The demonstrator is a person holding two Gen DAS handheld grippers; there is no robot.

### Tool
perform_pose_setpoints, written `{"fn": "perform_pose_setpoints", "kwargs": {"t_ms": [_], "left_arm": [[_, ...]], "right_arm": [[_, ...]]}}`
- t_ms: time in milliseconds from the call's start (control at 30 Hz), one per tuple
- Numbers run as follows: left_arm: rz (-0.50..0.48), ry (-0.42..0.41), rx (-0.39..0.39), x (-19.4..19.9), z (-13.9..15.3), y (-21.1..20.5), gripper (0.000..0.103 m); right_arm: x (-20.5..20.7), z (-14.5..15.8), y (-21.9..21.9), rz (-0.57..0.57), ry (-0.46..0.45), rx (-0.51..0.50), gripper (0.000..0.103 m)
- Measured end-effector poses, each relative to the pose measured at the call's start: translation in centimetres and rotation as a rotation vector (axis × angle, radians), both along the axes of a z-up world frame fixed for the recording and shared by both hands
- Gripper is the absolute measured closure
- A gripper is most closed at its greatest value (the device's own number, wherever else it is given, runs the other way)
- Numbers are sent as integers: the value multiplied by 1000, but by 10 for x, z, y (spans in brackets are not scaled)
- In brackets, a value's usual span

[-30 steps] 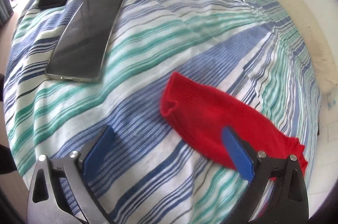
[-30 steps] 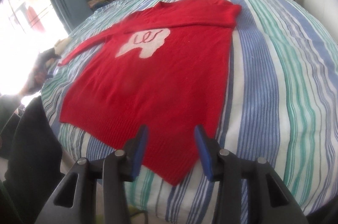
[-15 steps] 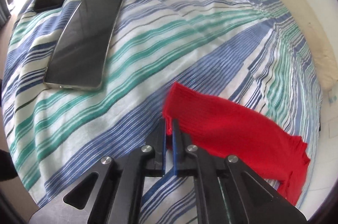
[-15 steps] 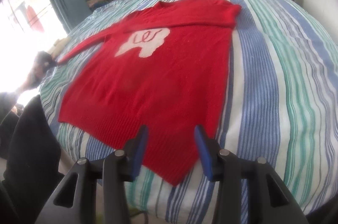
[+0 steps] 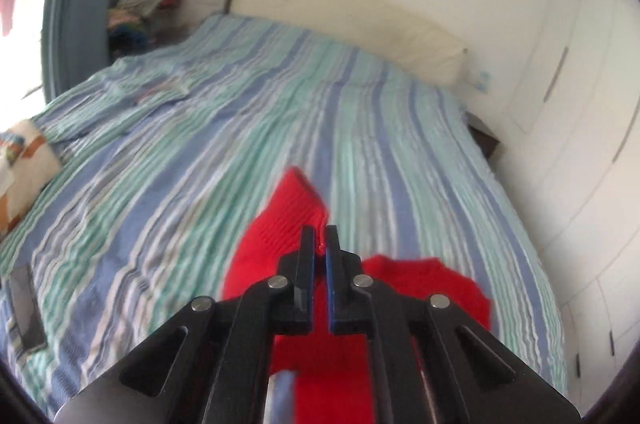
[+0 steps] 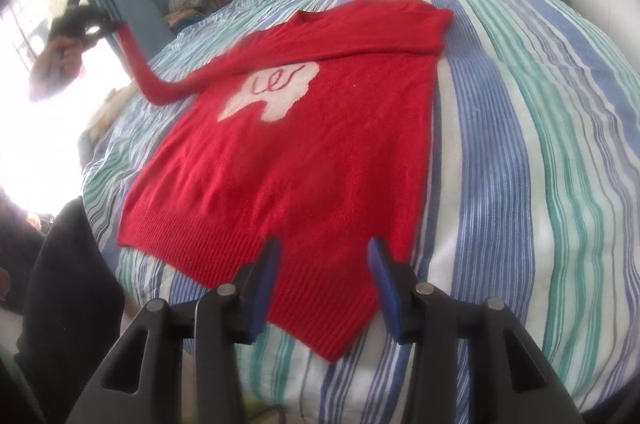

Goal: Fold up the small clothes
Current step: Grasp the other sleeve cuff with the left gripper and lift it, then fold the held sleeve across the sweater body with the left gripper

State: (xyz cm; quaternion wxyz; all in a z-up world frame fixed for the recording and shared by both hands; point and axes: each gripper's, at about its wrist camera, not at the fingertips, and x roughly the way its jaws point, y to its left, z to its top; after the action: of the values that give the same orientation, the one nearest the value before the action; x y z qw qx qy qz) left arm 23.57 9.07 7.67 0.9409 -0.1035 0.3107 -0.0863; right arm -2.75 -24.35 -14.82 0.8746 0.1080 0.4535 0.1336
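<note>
A: What changed?
B: The left gripper (image 5: 318, 238) has clamped the cuff (image 5: 298, 212) and lifted it off the bed (image 6: 520, 144).
A: And the sweater (image 6: 304, 160)?
B: Flat near the bed's front edge; right gripper (image 6: 324, 256) hovers open. Sleeve fold starts.

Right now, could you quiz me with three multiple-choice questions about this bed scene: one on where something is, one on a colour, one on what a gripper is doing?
1. Where does the sweater's body lie?
A. On the striped bedspread
B. On the floor
C. On a chair

2. What colour is the patch on its chest?
A. Black
B. White
C. Yellow

3. What is the left gripper doing?
A. Hanging open
B. Gripping a phone
C. Pinching the sleeve cuff

Answers: 1 A, the body is spread flat on the stripes. 2 B, pale shape with red squiggle. 3 C, red cloth sits between its closed fingers, sleeve lifted.
</note>
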Motion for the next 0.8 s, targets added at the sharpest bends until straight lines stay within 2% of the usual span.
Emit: {"fn": "perform_pose_setpoints", "kwargs": {"t_ms": [67,133,167,200,233,267,333,400,467,533,600,700,800], "left_arm": [[-168,-41,37,-3,12,-71,100],[-333,-15,33,-3,3,-130,97],[-415,27,23,-1,-8,-155,85],[-475,80,21,1,-21,-174,55],[-499,124,26,3,-35,-187,39],[-492,135,23,2,-45,-189,29],[-441,159,-3,7,-63,-174,28],[-351,213,-44,16,-81,-135,29],[-240,240,-33,18,-98,-89,29],[-149,247,57,8,-116,-51,30],[-116,266,165,-4,-135,-24,31],[-153,306,289,-25,-174,-10,31],[-218,315,393,-33,-206,-24,31]], "right_arm": [[-1,0,0,1,-3,-4,58],[-1,0,0,0,-5,-7,58],[-2,1,0,-2,-6,-8,58],[-2,1,0,-6,-8,-9,58],[-3,1,-1,-10,-10,-7,58],[-3,2,-3,-15,-11,-3,58],[-4,3,-6,-27,-13,6,58],[-6,4,-9,-37,-18,18,58],[-7,5,-13,-46,-22,29,58],[-5,5,-15,-52,-21,43,58],[-1,3,-18,-58,-10,59,58],[4,-2,-19,-63,10,80,58],[6,-8,-19,-62,29,76,58]]}}
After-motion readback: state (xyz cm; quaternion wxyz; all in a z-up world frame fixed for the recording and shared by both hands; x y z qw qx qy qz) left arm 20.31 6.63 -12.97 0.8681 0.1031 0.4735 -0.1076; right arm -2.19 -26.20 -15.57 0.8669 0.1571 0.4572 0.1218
